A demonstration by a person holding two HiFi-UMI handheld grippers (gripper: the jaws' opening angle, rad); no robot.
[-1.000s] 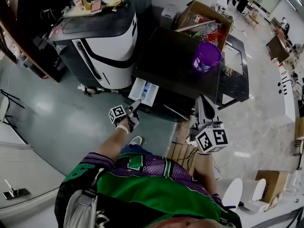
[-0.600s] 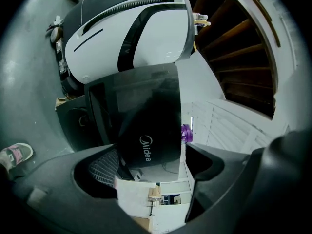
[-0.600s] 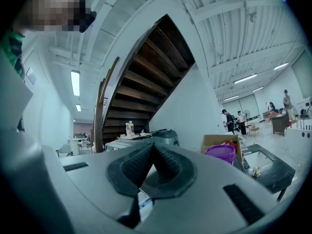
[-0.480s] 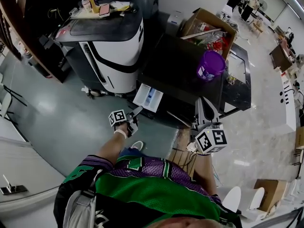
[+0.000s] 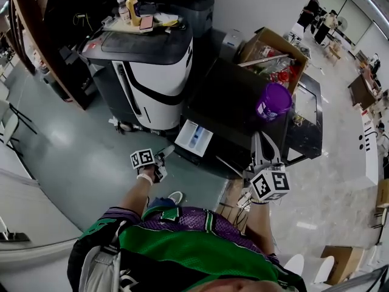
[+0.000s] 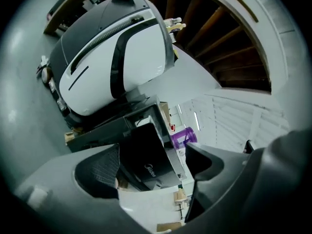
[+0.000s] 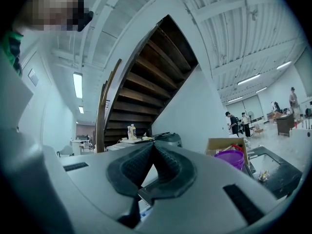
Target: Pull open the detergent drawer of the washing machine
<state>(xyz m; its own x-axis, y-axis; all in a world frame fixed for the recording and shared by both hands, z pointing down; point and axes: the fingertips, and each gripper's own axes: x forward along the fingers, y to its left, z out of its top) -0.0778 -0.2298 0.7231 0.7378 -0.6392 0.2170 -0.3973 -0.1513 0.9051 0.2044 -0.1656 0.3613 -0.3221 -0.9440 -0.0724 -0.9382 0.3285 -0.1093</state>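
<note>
The black washing machine stands in front of me in the head view. Its white detergent drawer juts out of the front at the upper left corner, pulled open. My left gripper hangs just below and left of the drawer, apart from it. In the left gripper view that gripper stands open, empty, with the machine's dark front seen through the gap. My right gripper hovers over the machine's front right corner, and its pads meet, shut on nothing. A purple detergent jug sits on the machine's top.
A white and black appliance stands close at the machine's left, with bottles on its lid. An open cardboard box lies behind. A dark glass-topped unit flanks the right side. Flat cardboard lies by my feet.
My left gripper has let go of the drawer's front and drawn back down and left, away from it. The drawer stays pulled out. The right gripper has barely moved.
</note>
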